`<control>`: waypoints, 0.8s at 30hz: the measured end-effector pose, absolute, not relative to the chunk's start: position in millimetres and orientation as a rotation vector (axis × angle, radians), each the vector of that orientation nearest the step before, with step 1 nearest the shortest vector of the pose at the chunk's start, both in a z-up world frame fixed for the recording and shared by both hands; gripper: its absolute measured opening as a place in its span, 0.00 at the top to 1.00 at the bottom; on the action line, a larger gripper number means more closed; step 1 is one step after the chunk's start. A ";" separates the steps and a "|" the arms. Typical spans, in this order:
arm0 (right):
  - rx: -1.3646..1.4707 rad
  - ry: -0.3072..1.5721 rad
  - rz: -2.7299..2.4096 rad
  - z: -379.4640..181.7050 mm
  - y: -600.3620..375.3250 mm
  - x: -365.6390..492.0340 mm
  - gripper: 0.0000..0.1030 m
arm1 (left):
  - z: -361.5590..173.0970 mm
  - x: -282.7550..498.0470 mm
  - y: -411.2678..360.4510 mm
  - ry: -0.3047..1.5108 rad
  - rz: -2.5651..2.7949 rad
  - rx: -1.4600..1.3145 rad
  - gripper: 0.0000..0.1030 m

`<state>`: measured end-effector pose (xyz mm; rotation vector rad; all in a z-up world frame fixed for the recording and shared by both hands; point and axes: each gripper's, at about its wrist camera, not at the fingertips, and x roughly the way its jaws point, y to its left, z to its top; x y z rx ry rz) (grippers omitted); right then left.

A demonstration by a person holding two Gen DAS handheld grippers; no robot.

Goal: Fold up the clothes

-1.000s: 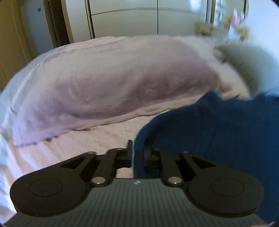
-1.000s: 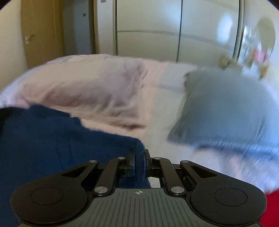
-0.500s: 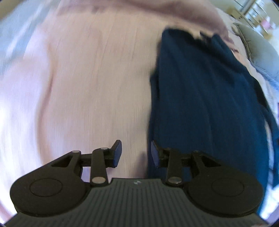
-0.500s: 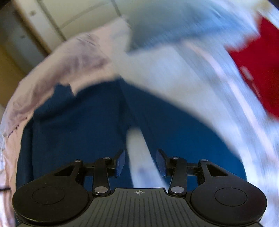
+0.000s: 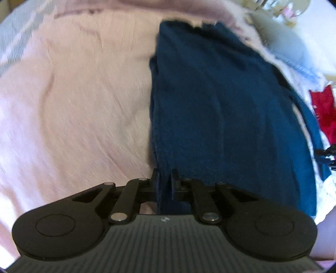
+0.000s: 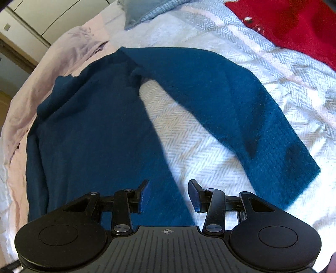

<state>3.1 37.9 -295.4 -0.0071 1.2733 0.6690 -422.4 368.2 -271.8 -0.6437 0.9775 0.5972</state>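
Sweater (image 6: 100,126): carried a second ago, now spread flat on bed (image 6: 210,130), sleeve out. Left tongs (image 5: 164,184) closing, hem edge between. Right tongs (image 6: 169,195) spread, released. Laydown done; sleeve fold likely next.

The sweater (image 6: 100,126) is a deep teal blue, plain and fuzzy, with faint ribbing at the sleeve cuff. The sheet (image 5: 73,105) beside it is pale pink. The blanket (image 6: 210,157) is white with a light blue-grey herringbone weave. A garment (image 6: 294,25) is bright red with small white marks. The pillow (image 6: 142,8) is dusty blue.
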 end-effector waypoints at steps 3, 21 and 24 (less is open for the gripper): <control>-0.017 1.263 0.653 -291.1 34.6 -8.5 0.58 | -241.8 -442.5 391.4 0.929 0.569 -0.610 0.95; 0.009 1.255 0.476 -288.8 0.0 -56.3 0.58 | -262.3 -509.8 524.6 1.086 1.106 -0.498 0.86; -0.109 1.199 0.442 -281.9 -14.3 -58.3 0.58 | -264.5 -500.9 496.6 1.058 1.097 -0.571 0.84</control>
